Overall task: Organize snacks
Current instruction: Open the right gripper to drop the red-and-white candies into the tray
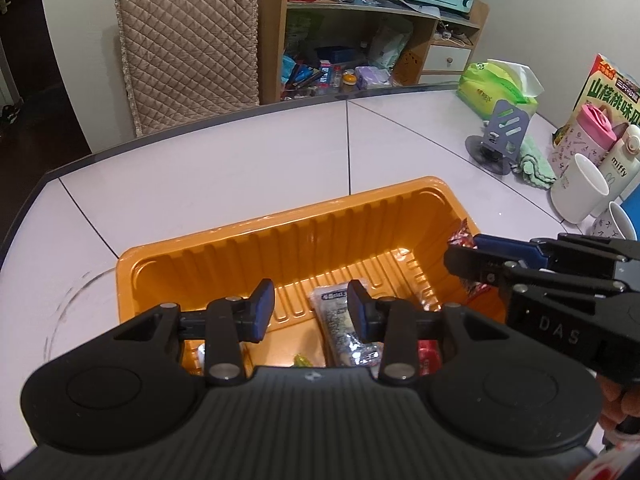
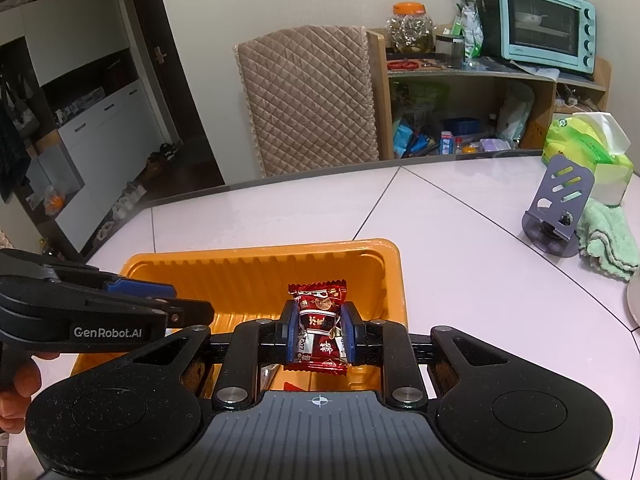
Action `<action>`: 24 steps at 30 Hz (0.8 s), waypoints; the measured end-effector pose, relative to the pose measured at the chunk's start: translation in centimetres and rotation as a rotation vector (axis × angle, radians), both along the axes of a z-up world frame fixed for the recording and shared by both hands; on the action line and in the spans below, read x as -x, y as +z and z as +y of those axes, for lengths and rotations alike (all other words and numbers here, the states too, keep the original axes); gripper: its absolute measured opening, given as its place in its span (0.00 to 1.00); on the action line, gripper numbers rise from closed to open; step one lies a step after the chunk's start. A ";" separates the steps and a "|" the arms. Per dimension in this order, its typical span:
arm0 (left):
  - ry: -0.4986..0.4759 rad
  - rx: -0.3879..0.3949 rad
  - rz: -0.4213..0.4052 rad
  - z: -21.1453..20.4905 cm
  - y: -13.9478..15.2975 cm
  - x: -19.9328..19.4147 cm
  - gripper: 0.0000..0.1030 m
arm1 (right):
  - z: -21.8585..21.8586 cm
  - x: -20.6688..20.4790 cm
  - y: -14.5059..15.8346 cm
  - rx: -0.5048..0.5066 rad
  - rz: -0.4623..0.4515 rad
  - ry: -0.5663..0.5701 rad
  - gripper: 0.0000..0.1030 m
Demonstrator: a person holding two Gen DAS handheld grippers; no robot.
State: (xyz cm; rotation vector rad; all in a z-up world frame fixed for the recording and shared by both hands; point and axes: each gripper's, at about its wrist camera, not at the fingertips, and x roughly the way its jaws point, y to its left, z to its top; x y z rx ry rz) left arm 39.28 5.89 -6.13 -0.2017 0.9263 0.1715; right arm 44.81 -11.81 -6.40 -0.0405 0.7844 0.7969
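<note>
Right tool (image 2: pixel 319 334) clamps a red candy packet (image 2: pixel 318 326) above the orange tray (image 2: pixel 394 276) on the surface (image 2: pixel 460 240), apparently poised to drop it in; left tool (image 1: pixel 311 312) hovers with fingers apart, empty, over the tray's near end.

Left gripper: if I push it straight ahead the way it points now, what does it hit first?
Most likely the silver snack packet lying on the floor of the orange tray, just ahead of the open left gripper. Depth is unclear, so the tray floor could come first.
</note>
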 end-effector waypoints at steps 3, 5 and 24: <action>0.005 0.000 -0.001 0.2 0.1 0.2 0.36 | 0.1 0.0 0.1 -0.002 -0.006 0.002 0.22; 0.008 0.000 -0.004 0.3 0.2 0.3 0.38 | 0.2 0.0 0.2 -0.010 -0.009 0.001 0.23; 0.017 -0.005 -0.042 0.9 2.1 3.5 0.58 | -2.2 2.0 2.3 -0.083 -0.032 -0.070 0.61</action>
